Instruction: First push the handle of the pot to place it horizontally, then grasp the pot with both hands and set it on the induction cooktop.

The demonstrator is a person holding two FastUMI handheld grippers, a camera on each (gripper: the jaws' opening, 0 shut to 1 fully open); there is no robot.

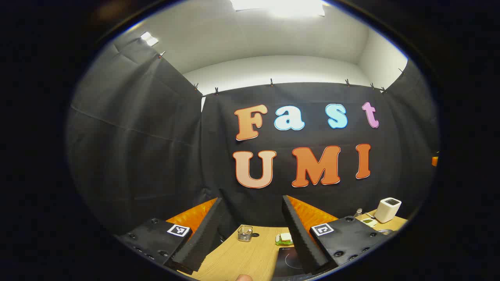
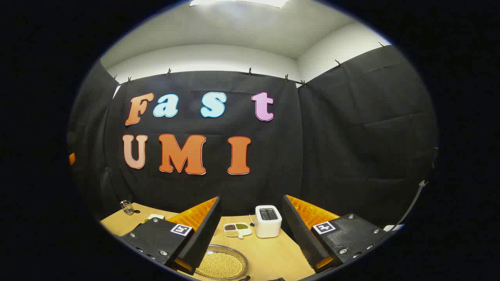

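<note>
- Left gripper view, lower centre: I see my left gripper (image 1: 252, 234) with its two black fingers spread wide, nothing between them but bare table (image 1: 234, 257).
- Left gripper view, bottom edge, just left of the right finger: one dark cooktop (image 1: 287, 262), partly cut off by the frame. I cannot make out the pot in this view.
- Left gripper view, between the fingers, far side of the table: one small glass jar (image 1: 245, 233) and one green plate (image 1: 284, 239) with a pale block on it.
- Left gripper view, lower right: one white toaster (image 1: 387, 209) near the wall.
- Right gripper view, lower centre: my right gripper (image 2: 252, 234), its two fingers likewise wide apart and holding nothing.
- Right gripper view, bottom, beside the left finger: one round metal dish (image 2: 225, 264) of yellow beans, resting on the table. I cannot tell whether this is the pot; no handle is clear.
- Right gripper view, between the fingers: one toaster (image 2: 268, 221) and, just to its left, one white tray (image 2: 236, 229) with three compartments of grains.
- Right gripper view, lower left: one jar (image 2: 126, 207) near the table's far corner.
</note>
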